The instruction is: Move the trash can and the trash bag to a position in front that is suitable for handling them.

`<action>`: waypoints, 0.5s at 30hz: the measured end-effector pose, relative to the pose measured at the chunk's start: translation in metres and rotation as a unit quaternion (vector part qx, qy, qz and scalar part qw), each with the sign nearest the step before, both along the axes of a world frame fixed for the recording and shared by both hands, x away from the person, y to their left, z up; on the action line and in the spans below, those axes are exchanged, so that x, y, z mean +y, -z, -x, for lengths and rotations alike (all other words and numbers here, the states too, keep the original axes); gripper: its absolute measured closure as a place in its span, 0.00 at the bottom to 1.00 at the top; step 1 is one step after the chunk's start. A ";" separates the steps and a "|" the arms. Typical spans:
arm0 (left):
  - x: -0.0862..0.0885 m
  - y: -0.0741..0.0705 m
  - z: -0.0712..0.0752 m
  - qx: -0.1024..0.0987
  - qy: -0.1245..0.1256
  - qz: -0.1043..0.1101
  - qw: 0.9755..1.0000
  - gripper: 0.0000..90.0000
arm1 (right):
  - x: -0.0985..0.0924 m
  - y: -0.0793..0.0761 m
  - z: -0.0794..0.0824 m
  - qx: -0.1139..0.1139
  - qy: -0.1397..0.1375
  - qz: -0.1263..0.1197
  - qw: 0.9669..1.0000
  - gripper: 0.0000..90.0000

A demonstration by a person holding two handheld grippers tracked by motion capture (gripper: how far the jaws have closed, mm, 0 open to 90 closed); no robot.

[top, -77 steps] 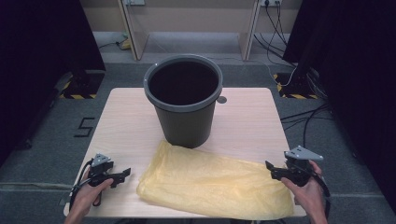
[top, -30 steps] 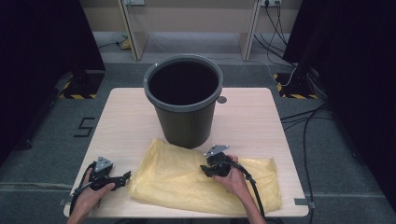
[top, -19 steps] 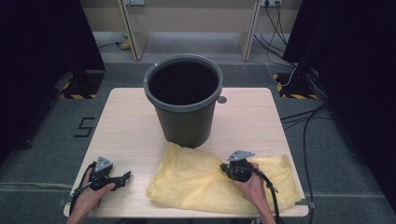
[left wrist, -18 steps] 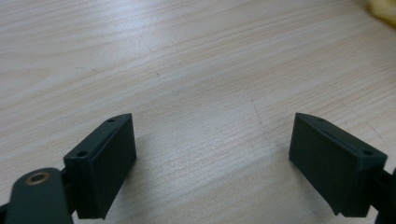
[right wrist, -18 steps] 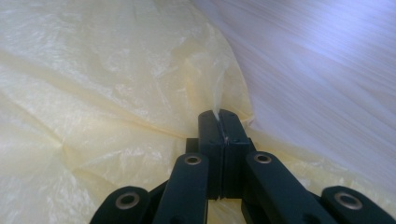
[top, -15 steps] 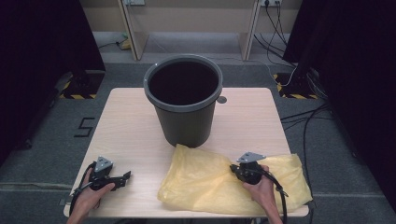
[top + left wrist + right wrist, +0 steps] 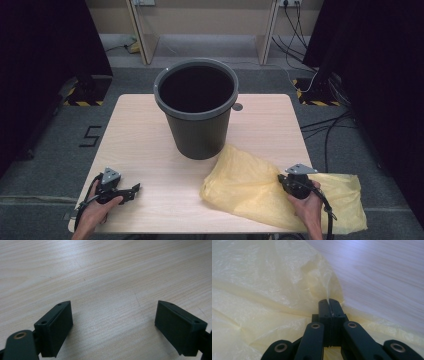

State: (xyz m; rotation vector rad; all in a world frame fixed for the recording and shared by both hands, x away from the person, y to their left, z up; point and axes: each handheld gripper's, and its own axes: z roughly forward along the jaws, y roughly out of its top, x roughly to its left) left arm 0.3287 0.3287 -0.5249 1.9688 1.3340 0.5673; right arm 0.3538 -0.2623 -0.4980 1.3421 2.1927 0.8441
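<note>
dragged rightward since the earlier frames, the yellow bag [image 7: 260, 192] is now lying flat at the bench's [image 7: 150, 145] near right, spilling over its right edge, long axis running left-right, with the right gripper [image 7: 291, 184] clenched on a pinch of film, readying it for lifting toward the bin [image 7: 196, 112], while the left gripper [image 7: 131, 190] is resting released.

Even overhead light falls on the pale table [image 7: 150, 145], which is bright in the high view, while the surroundings to the left and right sink into near black. The bucket [image 7: 196, 112] casts a soft shadow at its base, and its inside is dark. In the left gripper view the near jaws are slightly soft and throw faint shadows on the wood. In the right gripper view the yellow bag [image 7: 262, 285] glares almost white, and the far tabletop is washed out and bluish.
</note>
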 end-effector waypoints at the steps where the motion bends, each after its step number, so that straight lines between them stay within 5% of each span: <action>1: 0.000 0.000 0.000 0.000 0.000 0.000 1.000 0.15 | -0.003 0.000 -0.002 -0.001 0.010 -0.002 1.000 1.00; 15: 0.000 0.000 0.000 0.000 0.000 0.000 1.000 0.15 | -0.025 -0.009 -0.046 -0.010 0.118 0.023 0.993 1.00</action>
